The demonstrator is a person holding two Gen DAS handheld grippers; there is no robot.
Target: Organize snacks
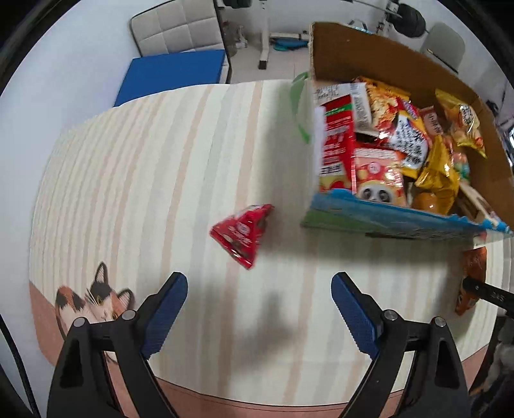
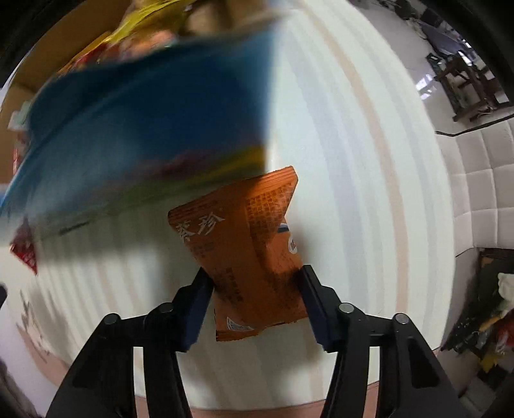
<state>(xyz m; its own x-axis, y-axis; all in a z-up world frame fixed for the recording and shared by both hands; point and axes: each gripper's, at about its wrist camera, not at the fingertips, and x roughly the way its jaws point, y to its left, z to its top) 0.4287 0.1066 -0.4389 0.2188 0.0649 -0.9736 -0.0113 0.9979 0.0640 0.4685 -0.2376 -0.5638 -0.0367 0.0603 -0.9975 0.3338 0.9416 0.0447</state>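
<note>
A cardboard box [image 1: 401, 218] full of snack packets stands on the striped table at the right. A red snack packet [image 1: 242, 234] lies on the table left of the box. My left gripper [image 1: 258, 299] is open and empty, just short of the red packet. My right gripper [image 2: 255, 289] is shut on an orange snack packet [image 2: 247, 244] and holds it close to the box's blue side [image 2: 144, 128]. The orange packet also shows at the right edge of the left wrist view [image 1: 472, 279]. The red packet shows at the left edge of the right wrist view [image 2: 24, 249].
The table [image 1: 144, 177] has a striped cloth with a cat picture [image 1: 93, 299] near the front left edge. A white padded chair [image 1: 176, 29] and a blue cushion [image 1: 173, 74] stand beyond the far edge. White padded seating [image 2: 482, 180] lies to the right.
</note>
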